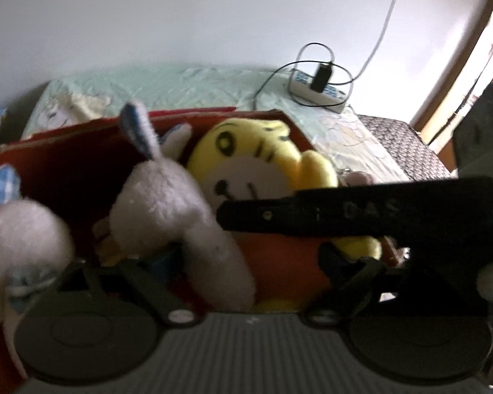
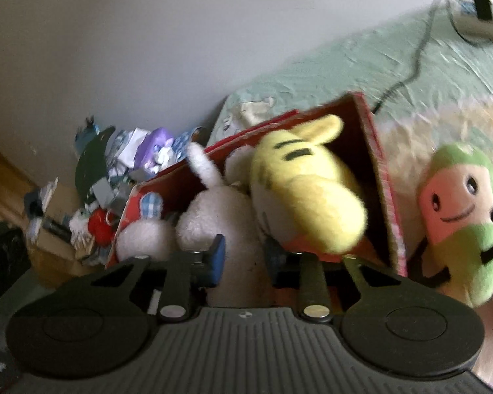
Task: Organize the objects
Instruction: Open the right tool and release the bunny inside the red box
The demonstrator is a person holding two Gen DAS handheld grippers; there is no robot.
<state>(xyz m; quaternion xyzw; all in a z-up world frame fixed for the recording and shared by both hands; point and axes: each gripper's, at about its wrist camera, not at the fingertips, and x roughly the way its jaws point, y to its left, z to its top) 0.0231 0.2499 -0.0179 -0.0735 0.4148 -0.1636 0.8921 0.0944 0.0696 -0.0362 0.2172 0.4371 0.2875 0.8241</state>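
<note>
- Red box (image 2: pixel 376 164) sat on the green bedspread (image 2: pixel 328 62), open, stuffed with plush toys.
- Yellow plush (image 2: pixel 309 197) lay in the right part of the box; white rabbit (image 1: pixel 167 197) just left of it, touching.
- Second white plush (image 1: pixel 23 229) was at the box's near left edge.
- Right gripper (image 2: pixel 243 256): fingers clenched on the white rabbit's body, blue pad (image 2: pixel 218 256) pressed against it on the left.
- Left gripper (image 1: pixel 230 279): fingertips hidden behind the rabbit and yellow plush, cannot tell if released or clenched.
- A black bar marked "DAS" (image 1: pixel 361 213) crossed the left view in front of the yellow plush.
- Green-and-pink plush (image 2: pixel 460 223) stood outside the box, just right of it.
- Power strip (image 1: pixel 315 93) with cables lay at the far right of the bed.
- Clutter pile (image 2: pixel 115 180) sat far left, beyond the box.
</note>
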